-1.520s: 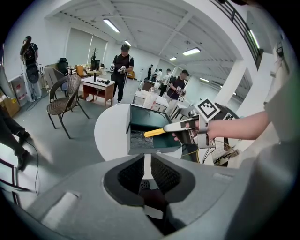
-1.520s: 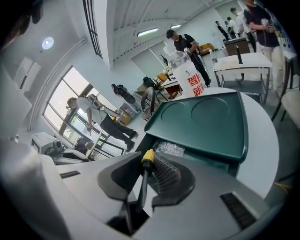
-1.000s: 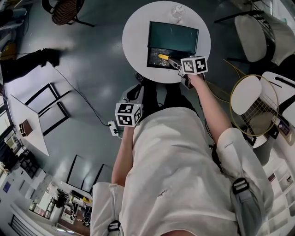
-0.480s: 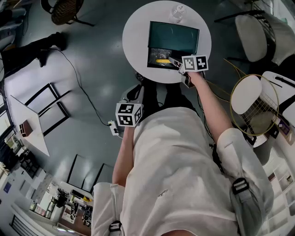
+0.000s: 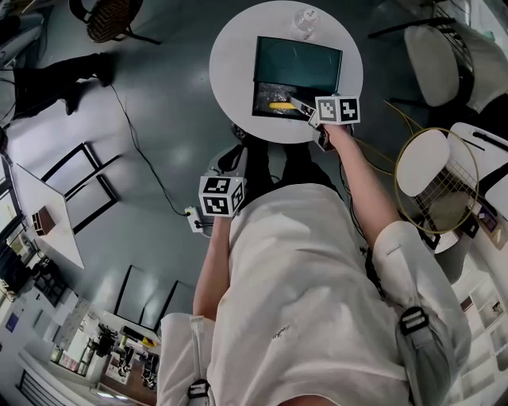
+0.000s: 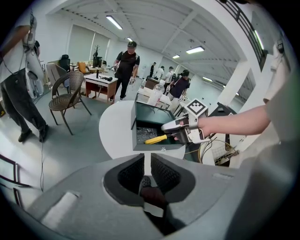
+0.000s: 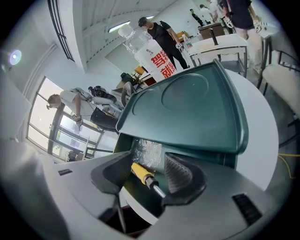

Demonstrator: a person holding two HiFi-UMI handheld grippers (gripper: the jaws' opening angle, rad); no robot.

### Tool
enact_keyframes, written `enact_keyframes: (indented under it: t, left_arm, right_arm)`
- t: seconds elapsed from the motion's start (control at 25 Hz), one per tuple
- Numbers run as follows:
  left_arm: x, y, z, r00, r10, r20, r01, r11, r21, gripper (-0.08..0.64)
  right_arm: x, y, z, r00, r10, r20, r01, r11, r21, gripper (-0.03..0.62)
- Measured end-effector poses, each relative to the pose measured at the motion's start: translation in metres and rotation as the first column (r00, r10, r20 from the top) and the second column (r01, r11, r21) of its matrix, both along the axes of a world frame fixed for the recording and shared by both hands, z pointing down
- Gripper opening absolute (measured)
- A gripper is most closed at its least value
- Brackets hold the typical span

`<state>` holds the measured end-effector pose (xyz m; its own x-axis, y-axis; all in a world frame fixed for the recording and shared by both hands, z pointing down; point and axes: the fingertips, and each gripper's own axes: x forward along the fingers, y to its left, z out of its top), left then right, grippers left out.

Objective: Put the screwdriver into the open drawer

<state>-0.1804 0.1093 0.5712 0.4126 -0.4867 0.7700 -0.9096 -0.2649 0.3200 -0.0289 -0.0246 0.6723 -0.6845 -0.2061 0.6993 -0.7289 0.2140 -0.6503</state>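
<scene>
Screwdriver (image 5: pixel 278 105) lies approx. crosswise in drawer (image 5: pixel 256 100), handle away from right hand-held gripper (image 5: pixel 300 106), shaft btwn its opening jaws.

The drawer (image 5: pixel 266 115) is open upward, and from 6 o'clock I can enter it freely. At its 12 o'clock the green box (image 5: pixel 298 59) blocks the way, a bottle (image 5: pixel 305 19) behind it. My right gripper (image 5: pixel 298 105), jaws opening with the screwdriver (image 5: pixel 277 105) between them, fills the 3 o'clock end. The table (image 5: pixel 232 71) lies bare at 9 o'clock.
</scene>
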Motion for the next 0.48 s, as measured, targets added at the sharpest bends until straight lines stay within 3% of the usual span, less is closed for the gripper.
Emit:
enact_keyframes:
  t: [0.2,0.48]
  left_arm:
    - [0.002,-0.003,-0.001,1.000,0.000,-0.002,0.000,1.000,0.003,0.052]
    - [0.008,-0.004,0.002,1.000,0.005,-0.004,-0.005,1.000,0.005,0.052]
  right_arm:
    - [0.007,-0.002,-0.006,0.999,-0.003,-0.050,0.006,0.998,0.058,0.269]
    - [0.012,0.006,-0.010,0.987,-0.082,-0.140,0.102,0.984,0.145,0.307]
